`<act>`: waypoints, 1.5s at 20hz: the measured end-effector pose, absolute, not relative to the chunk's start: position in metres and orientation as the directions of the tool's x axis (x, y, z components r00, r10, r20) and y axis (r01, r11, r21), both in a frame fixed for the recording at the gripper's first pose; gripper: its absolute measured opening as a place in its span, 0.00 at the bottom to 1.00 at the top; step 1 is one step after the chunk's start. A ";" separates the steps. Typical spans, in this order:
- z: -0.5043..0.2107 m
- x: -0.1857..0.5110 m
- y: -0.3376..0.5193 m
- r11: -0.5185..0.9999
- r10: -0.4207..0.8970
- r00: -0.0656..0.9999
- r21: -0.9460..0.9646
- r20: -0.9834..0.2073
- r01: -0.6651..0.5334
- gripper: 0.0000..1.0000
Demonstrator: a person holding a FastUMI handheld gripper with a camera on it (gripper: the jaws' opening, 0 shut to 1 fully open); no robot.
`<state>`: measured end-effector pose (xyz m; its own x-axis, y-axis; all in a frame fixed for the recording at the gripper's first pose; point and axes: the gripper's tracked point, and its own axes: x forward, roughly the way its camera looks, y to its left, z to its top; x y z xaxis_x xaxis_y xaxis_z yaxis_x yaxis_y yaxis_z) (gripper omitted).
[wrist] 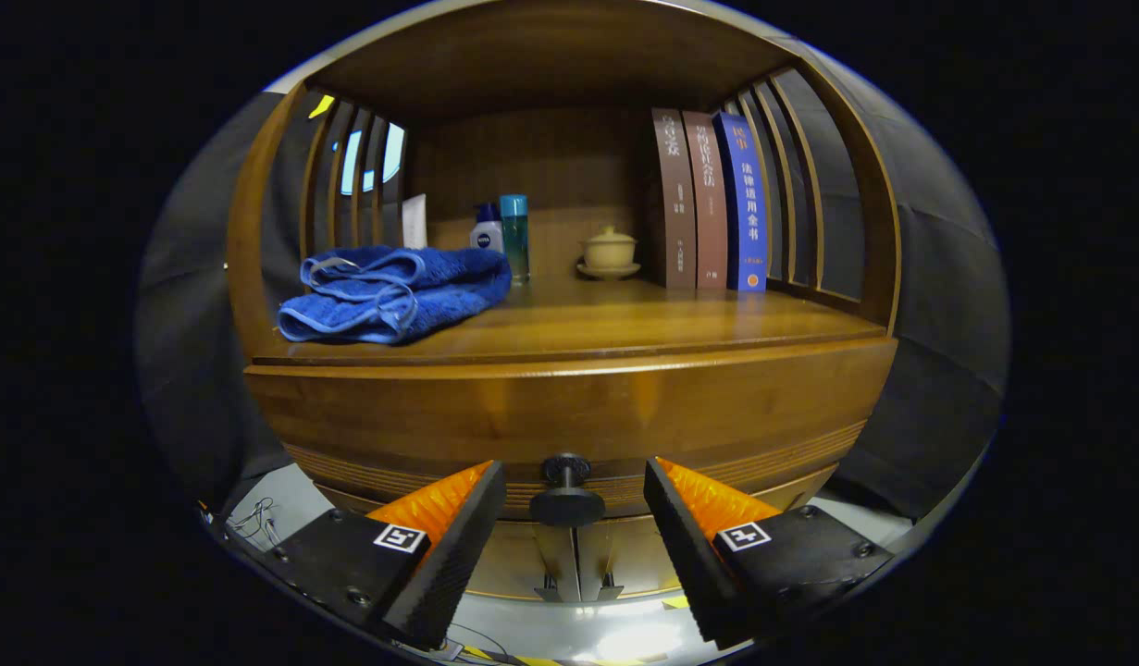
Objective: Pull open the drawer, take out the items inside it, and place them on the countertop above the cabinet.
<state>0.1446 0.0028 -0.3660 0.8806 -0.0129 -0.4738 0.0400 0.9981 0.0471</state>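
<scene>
Gripper view. The gripper (574,504) is held low before a wooden cabinet (569,407), its two fingers spread apart, with the dark round drawer knob (566,490) standing in the gap between them; neither finger is seen touching the knob, and nothing is gripped. A square black-and-white marker is fixed to each finger mount. The drawer front (569,421) is seen closed, flush beneath the countertop (625,319), a band of fine grooves running along its lower part. What lies inside the drawer cannot be seen. The countertop is polished brown wood with a glossy sheen, enclosed as an open shelf bay by a wooden top, a panelled back and slatted sides. On it, toward the left, a folded blue towel (393,291) is laid with lighter blue edging. Behind the towel a small white bottle with a round dark-blue badge (487,231) is set, the lettering too small to be read with certainty, and just beside it a tall teal bottle (514,236). Near the middle, at the back, a cream lidded cup on a saucer (610,252) is placed. To the right, three upright books (708,213) are stood together, two brown and one blue, their spines printed in Chinese characters. Dark cloth is seen on both sides of the cabinet, and a pale floor with a strip of yellow-black tape under the fingers.
</scene>
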 end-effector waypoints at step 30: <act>-0.359 -0.003 0.006 0.998 0.019 0.790 0.056 -0.613 0.019 0.36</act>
